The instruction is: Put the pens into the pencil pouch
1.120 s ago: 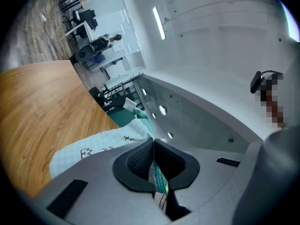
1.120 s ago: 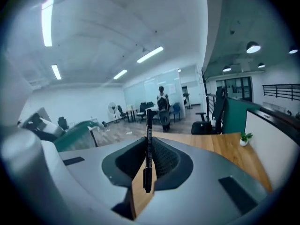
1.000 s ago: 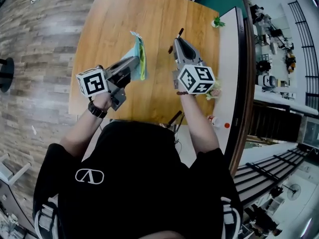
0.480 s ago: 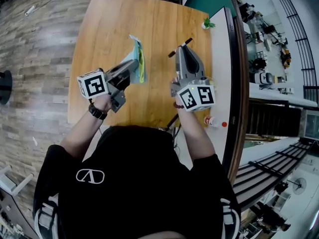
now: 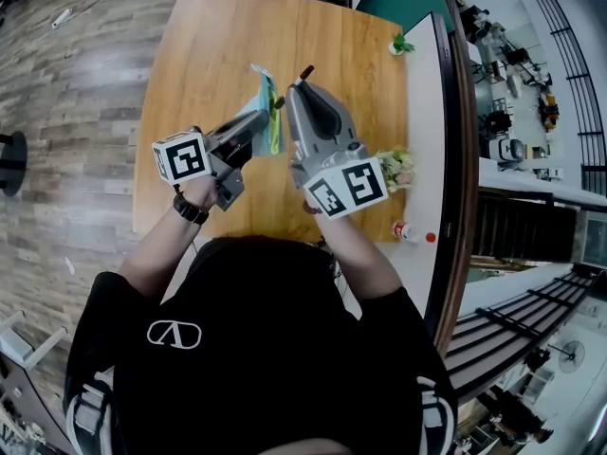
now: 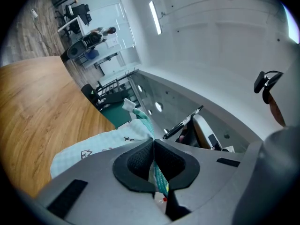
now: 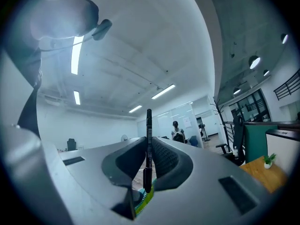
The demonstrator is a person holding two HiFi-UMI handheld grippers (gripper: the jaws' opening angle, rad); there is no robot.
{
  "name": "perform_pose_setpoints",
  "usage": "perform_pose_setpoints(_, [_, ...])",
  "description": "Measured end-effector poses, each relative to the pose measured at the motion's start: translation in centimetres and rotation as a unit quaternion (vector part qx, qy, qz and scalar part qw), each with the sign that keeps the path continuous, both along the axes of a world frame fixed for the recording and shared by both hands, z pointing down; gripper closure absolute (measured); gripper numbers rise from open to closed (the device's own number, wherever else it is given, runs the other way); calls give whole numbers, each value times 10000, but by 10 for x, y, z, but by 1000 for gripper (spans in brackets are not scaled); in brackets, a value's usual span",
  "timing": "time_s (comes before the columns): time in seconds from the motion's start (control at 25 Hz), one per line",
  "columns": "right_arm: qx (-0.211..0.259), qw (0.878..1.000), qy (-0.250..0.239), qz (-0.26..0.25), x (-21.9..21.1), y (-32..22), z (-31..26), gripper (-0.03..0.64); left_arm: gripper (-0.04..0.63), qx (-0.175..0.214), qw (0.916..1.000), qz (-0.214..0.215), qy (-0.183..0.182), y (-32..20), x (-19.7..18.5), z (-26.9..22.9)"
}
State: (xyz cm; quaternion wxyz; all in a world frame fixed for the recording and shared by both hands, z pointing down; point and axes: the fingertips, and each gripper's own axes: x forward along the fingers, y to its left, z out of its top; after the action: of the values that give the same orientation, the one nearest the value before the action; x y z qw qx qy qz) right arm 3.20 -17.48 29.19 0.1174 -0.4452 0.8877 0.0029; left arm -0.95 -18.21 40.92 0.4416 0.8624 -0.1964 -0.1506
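Note:
A light teal pencil pouch (image 5: 266, 110) with a green zip edge lies on the wooden table (image 5: 204, 55). My left gripper (image 5: 252, 124) is shut on its near end; in the left gripper view the fabric (image 6: 101, 146) is pinched between the pads (image 6: 140, 161). A black pen (image 5: 292, 85) stands crosswise in my right gripper (image 5: 297, 91), which is shut on it and raised just right of the pouch's mouth. Seen from the right gripper view, the pen (image 7: 148, 139) is upright between the pads, with the pouch's green edge (image 7: 144, 199) below it.
A small potted plant (image 5: 402, 44) stands at the table's far right corner. Flowers (image 5: 398, 167) and a small red-capped bottle (image 5: 411, 232) sit on the white ledge to the right. Wooden floor lies to the left of the table.
My right gripper has risen and swung left with the pen, from the table's right side to beside the pouch. The left gripper and the pouch have stayed put.

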Motion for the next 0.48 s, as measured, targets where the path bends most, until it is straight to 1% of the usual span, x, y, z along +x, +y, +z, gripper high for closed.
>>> perform_pose_setpoints(0.08, [-66, 10000, -4, -53, -7, -1, 5, 577, 586, -54, 10000, -32, -25, -1, -5, 2])
perform_pose_setpoints(0.16, [-123, 9999, 44, -61, -12, -2, 12, 577, 586, -101, 9999, -24, 97, 0, -7, -3])
perform_pose_setpoints(0.24, [-175, 9998, 86, -45, -12, -2, 19, 577, 586, 19, 9997, 24, 235, 2, -7, -12])
perform_pose_setpoints(0.28, [-198, 9997, 100, -36, -11, -2, 22, 577, 586, 13, 9996, 28, 292, 3, -7, -15])
perform_pose_setpoints(0.36, [-242, 9996, 146, -35, -9, -2, 27, 577, 586, -36, 9993, 22, 380, 4, -6, -21])
perform_pose_setpoints(0.48, [-342, 9991, 242, -106, -12, 0, 35, 575, 586, 4, 9988, 31, 485, 5, -5, -32])
